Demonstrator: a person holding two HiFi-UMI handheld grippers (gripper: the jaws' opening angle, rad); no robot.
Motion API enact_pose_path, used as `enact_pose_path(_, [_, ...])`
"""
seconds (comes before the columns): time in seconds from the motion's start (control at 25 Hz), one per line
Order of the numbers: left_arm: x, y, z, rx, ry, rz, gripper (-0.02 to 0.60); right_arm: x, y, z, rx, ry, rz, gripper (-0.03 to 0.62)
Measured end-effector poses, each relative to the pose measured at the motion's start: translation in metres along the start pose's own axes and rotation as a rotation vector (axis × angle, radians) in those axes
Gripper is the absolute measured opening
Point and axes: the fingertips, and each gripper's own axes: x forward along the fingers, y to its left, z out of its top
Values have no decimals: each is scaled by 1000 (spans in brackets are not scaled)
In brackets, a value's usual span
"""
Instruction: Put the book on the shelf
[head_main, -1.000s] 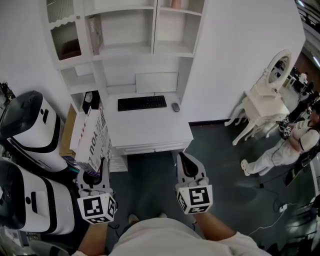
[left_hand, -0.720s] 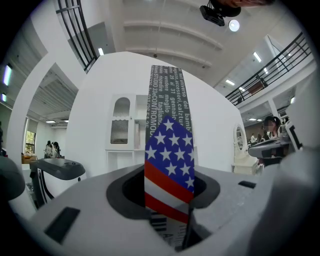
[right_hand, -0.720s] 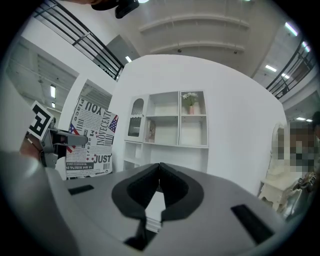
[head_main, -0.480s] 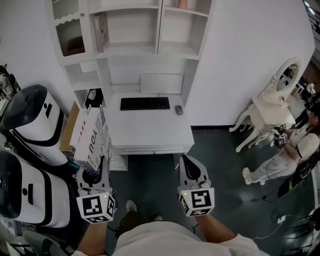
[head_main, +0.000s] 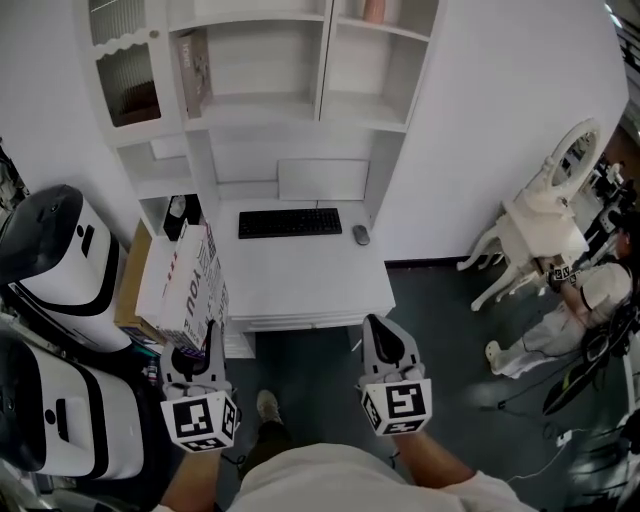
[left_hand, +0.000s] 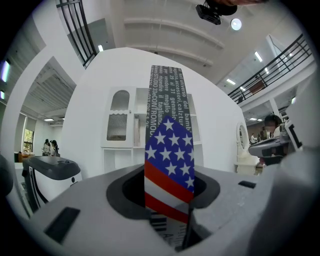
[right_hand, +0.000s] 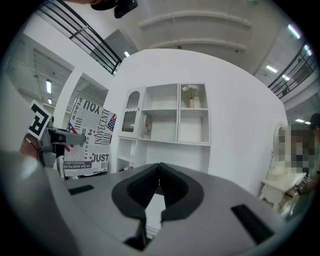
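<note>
The left gripper (head_main: 193, 352) is clamped on a large white book printed with black newspaper type and a stars-and-stripes patch (head_main: 188, 285). Its jaws stand fairly wide apart, with the book's thickness filling the gap between the pads. The book stands upright, its long axis running up and down. Its thin edge is toward the person, and in the left gripper view it rises straight out of the jaws. Seen from the right gripper view, the printed cover faces the right gripper (head_main: 384, 338), with the lettering the right way up. The right gripper's jaws are closed together with nothing between them.

Both grippers point level toward the white wooden shelf unit (head_main: 322, 105), which stands over a white desk (head_main: 300, 275). In the head view the book sits at the desk's left front corner, well short of the shelves. A black keyboard (head_main: 288, 222) and a small grey mouse (head_main: 361, 234) lie on the desk. Rounded white-and-black machines (head_main: 55, 250) stand to the left.
</note>
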Motion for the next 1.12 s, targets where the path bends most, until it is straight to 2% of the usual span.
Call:
enact_pose_path(0.56, [108, 57, -12, -13, -3, -55, 153, 121, 20, 7, -19, -4, -30, 5])
enact_pose_path(1.12, [190, 89, 10, 3, -17, -120, 153, 195, 20, 40, -17, -26, -93, 5])
